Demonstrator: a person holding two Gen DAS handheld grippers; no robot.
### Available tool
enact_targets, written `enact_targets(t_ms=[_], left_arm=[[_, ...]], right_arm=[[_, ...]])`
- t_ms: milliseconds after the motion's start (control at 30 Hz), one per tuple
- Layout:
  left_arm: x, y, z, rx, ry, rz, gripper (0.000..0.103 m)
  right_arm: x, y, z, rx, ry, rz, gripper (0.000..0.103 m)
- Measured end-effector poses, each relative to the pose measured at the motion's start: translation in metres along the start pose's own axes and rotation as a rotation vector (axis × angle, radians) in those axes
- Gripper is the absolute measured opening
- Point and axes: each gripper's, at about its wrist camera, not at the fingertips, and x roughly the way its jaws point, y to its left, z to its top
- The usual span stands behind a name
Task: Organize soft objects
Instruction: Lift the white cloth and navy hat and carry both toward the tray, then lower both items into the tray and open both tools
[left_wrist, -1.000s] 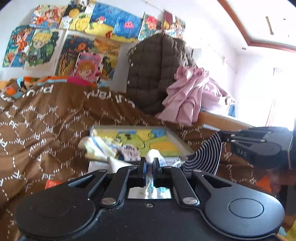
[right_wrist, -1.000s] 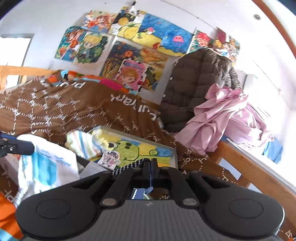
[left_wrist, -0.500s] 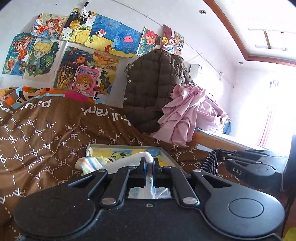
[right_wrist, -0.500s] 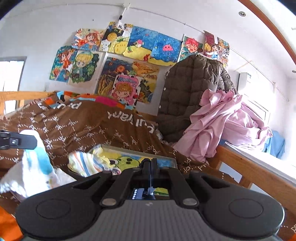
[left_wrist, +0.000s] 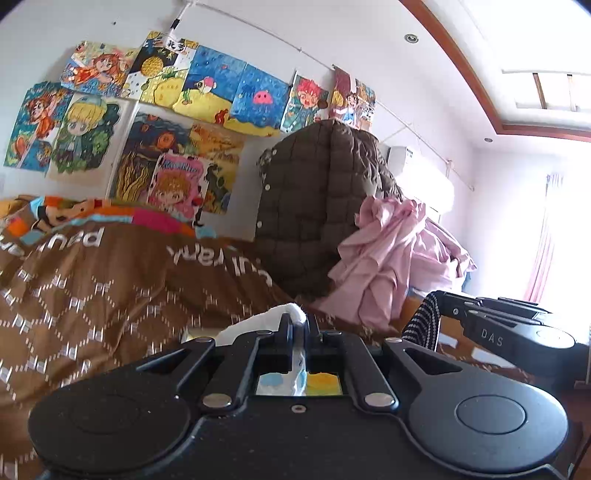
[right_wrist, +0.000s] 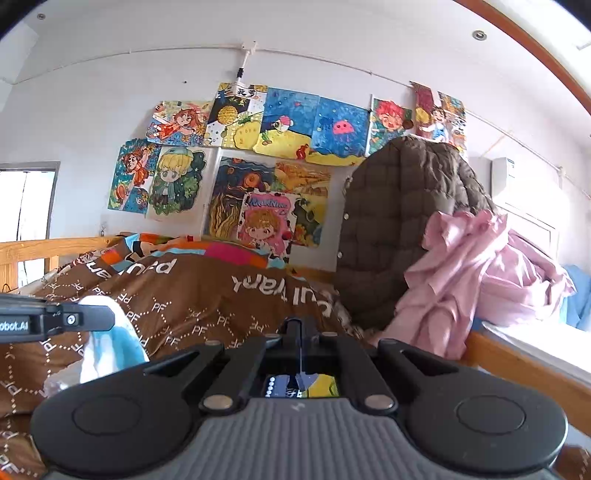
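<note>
Left hand-held gripper (left_wrist: 300, 325): clamped on white-and-blue cloth (left_wrist: 266, 320), frame centre. Right hand-held gripper (right_wrist: 301, 334): pinching striped cloth (left_wrist: 423, 325), hanging lower right, left view.

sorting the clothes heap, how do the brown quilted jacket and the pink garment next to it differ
The brown quilted jacket stands tall and puffy, stitched in squares, with a row of pale snaps down its edge. The pink garment is thin, smooth and crumpled, slumped lower against the jacket's right side. Both are soft clothing piled at the bed's end.
</note>
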Motion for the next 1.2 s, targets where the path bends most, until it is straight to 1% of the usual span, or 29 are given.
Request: enact_targets(t_ms=[67,167,300,367,433,567,767,900,967,1100,1133,1167,1200], left_arm=[[0.018,0.006,0.007,-0.008,-0.005,0.002,0.005],[0.052,0.015,0.009,-0.007,0.01,0.008,0.005],[0.103,0.027,0.002,0.016,0.029,-0.004,0.005],[0.127,0.034,-0.004,0.011,0.039,-0.012,0.005],[0.147,0.04,-0.01,0.004,0.048,-0.018,0.005],[0.183,0.054,-0.026,-0.024,0.092,-0.021,0.005],[0.209,0.074,-0.05,-0.094,0.222,0.015,0.005],[0.214,0.082,-0.058,-0.116,0.281,0.051,0.005],[0.215,0.083,-0.062,-0.111,0.307,0.069,0.006],[0.217,0.083,-0.069,-0.08,0.357,0.099,0.008],[0.217,0.082,-0.07,-0.074,0.364,0.109,0.01],[0.217,0.082,-0.07,-0.075,0.372,0.116,0.017],[0.217,0.083,-0.07,-0.081,0.378,0.12,0.022]], right_arm=[[0.02,-0.002,0.001,0.01,0.012,0.007,0.0],[0.055,-0.004,-0.005,0.019,0.051,0.019,0.0],[0.104,-0.006,-0.018,0.015,0.084,0.017,0.0],[0.127,-0.01,-0.024,0.054,0.09,0.006,0.0],[0.147,-0.018,-0.03,0.125,0.105,0.001,0.0],[0.175,-0.027,-0.054,0.164,0.197,-0.017,0.0],[0.194,-0.034,-0.087,0.202,0.36,-0.02,0.0],[0.195,-0.033,-0.102,0.198,0.43,-0.024,0.001],[0.196,-0.033,-0.106,0.204,0.456,-0.022,0.001],[0.2,-0.033,-0.111,0.217,0.514,-0.005,0.008],[0.2,-0.034,-0.113,0.222,0.526,0.001,0.011],[0.201,-0.034,-0.114,0.223,0.533,0.001,0.014],[0.201,-0.035,-0.115,0.223,0.543,-0.001,0.022]])
